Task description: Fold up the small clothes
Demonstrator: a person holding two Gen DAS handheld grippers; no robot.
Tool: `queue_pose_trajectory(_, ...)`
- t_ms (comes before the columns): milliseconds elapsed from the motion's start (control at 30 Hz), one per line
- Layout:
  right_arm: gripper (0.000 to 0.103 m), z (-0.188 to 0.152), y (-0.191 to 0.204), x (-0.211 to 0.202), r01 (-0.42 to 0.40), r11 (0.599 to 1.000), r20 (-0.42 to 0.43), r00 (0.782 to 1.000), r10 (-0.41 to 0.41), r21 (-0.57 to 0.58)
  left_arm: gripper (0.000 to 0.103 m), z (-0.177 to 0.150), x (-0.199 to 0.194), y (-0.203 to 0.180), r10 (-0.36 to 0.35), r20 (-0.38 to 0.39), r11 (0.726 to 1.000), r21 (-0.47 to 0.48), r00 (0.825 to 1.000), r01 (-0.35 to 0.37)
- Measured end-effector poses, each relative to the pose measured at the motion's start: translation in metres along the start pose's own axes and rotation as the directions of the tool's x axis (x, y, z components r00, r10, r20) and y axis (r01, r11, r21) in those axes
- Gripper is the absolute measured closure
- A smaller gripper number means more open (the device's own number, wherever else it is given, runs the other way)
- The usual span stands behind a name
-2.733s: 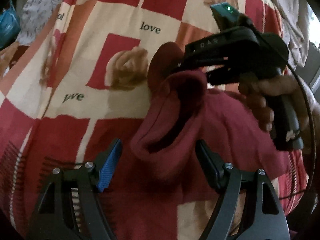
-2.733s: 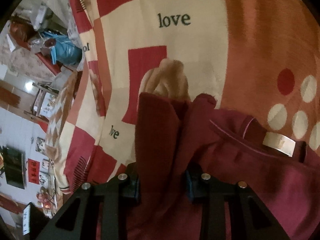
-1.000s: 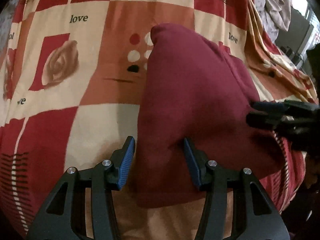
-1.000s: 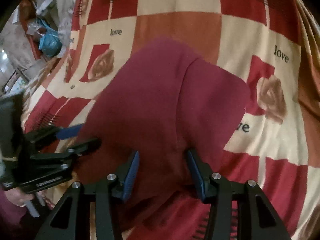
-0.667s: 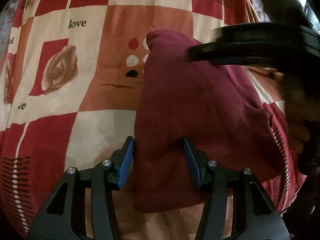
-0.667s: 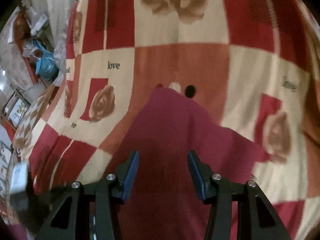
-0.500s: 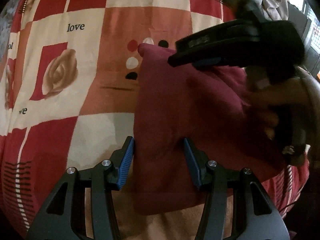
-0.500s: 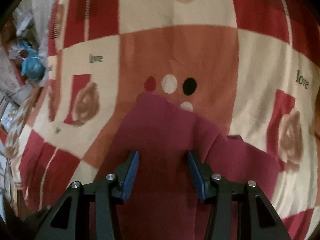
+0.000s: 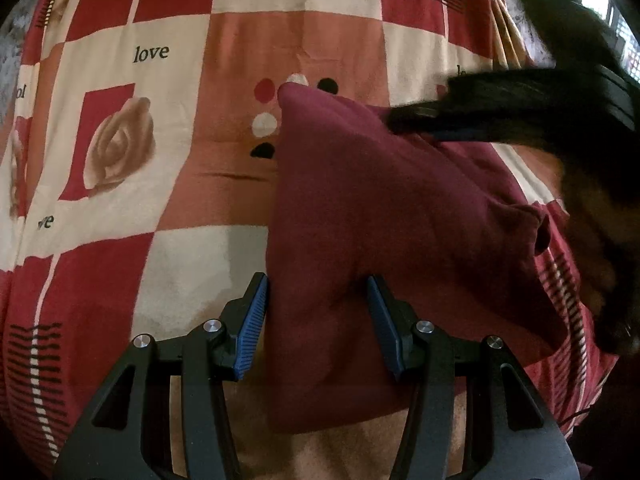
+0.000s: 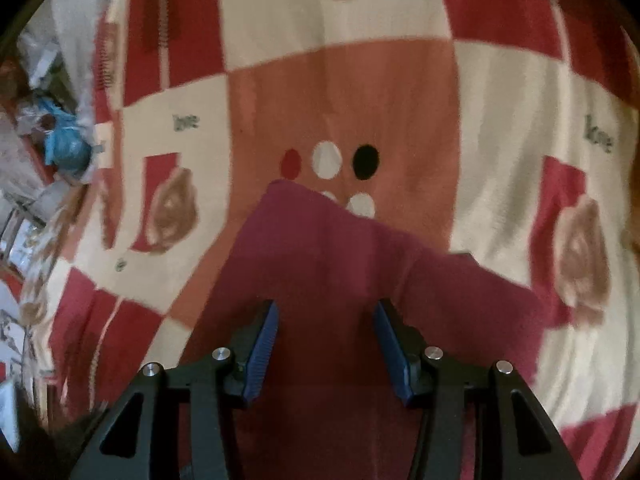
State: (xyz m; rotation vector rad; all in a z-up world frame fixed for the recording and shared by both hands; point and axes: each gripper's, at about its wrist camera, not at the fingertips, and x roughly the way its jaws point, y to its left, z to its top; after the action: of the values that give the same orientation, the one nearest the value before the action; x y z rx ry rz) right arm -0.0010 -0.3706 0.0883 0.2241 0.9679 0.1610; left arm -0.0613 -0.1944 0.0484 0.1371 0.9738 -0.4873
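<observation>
**Inspector:** The maroon garment (image 9: 392,216) is lying folded on the patterned blanket (image 9: 192,264), its far corner touching the cluster of dots (image 9: 264,122). The left gripper (image 9: 316,320) is sitting at the garment's near edge, jaws spread, cloth lying between them without being pinched. The right gripper (image 10: 326,344) is hovering over the same garment nearer the dots, jaws likewise spread and holding nothing.

**Assessor:** Risks?

**Inspector:** In my judgement, two. The side of the garment away from the dots is bunching into a loose lip; if neither gripper is flattening it, the fold is likely springing open. Also, the left gripper's far finger (image 9: 380,312) is denting the cloth; lifting away carelessly could be dragging the edge and skewing the fold.

**Assessor:** Anything unclear?

**Inspector:** The right gripper is appearing blurred in the left view.
</observation>
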Motion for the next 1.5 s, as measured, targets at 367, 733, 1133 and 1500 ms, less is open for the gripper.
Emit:
queue_pose_trajectory(367, 0.045, -0.061, -0.027, -0.020, 0.119, 0.992, 0.041, 0.992, -0.118, -0.036, 0.045, 0.001, 0.002, 0.002, 0.005, 0.002, 1.000, -0.021, 1.000, -0.005)
queue_pose_trajectory(733, 0.031, -0.078, -0.069, -0.055, -0.033, 0.983, 0.057, 0.998, 0.023, 0.180, 0.043, 0.012, -0.013, 0.022, -0.140, 0.038, 0.981, -0.130, 0.989, 0.143)
queue_pose_trajectory(1133, 0.025, -0.082, -0.092, -0.006, -0.259, 0.917, 0.068, 0.966, 0.250, 0.303, 0.032, 0.027, 0.026, 0.042, -0.336, -0.025, 0.902, -0.297, 0.941, 0.314)
queue_pose_trajectory(1500, 0.055, -0.068, -0.071, -0.016, -0.291, 0.936, 0.122, 0.955, 0.271, 0.198, 0.060, 0.026, 0.009, 0.036, -0.391, 0.026, 0.879, -0.285, 0.920, 0.382)
